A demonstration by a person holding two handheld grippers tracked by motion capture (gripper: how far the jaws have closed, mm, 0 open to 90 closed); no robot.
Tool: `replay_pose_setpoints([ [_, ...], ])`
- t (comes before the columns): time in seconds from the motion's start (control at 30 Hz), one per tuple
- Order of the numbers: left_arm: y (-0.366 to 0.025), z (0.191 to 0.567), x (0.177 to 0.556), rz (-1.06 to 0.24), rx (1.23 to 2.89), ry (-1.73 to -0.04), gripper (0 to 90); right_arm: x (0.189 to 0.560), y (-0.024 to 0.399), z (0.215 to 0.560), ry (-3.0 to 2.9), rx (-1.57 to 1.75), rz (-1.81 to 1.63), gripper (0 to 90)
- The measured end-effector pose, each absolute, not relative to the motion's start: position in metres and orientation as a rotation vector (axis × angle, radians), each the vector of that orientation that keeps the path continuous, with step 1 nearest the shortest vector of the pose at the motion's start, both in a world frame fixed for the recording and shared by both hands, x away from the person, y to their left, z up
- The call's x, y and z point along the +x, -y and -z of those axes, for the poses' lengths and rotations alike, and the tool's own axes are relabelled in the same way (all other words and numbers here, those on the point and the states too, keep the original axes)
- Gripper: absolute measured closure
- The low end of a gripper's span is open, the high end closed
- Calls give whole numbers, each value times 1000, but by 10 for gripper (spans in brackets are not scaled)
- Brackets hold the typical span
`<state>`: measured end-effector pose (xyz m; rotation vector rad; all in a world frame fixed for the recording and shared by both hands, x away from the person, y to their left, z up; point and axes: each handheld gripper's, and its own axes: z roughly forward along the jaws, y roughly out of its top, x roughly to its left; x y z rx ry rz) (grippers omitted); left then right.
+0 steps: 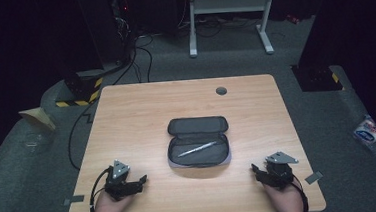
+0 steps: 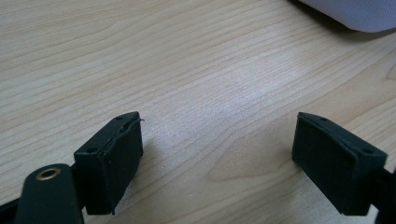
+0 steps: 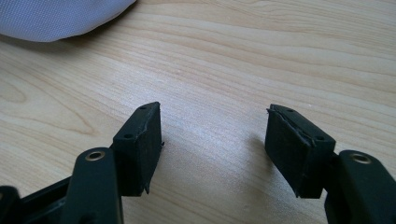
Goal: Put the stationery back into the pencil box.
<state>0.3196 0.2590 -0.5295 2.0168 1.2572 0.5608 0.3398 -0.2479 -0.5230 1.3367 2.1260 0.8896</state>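
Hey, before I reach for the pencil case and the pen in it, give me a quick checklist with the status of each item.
1. Pencil case lies open in the middle of the table: ok.
2. Pen lies loose inside the case, nothing on top of it: ok.
3. Left gripper open and holding nothing, jaws over bare wood: ok.
4. Right gripper open and holding nothing: ok.
5. Path from each gripper to the case free of other things: ok.
6. Whether the zip is fully undone all round: cannot tell.
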Motion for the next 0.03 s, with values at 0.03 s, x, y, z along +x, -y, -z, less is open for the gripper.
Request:
replay_pose_setpoints([
  [0.03,-259,529,320,-561,2017,-1256,166,340,248,523,-2123,1343,-891,361],
])
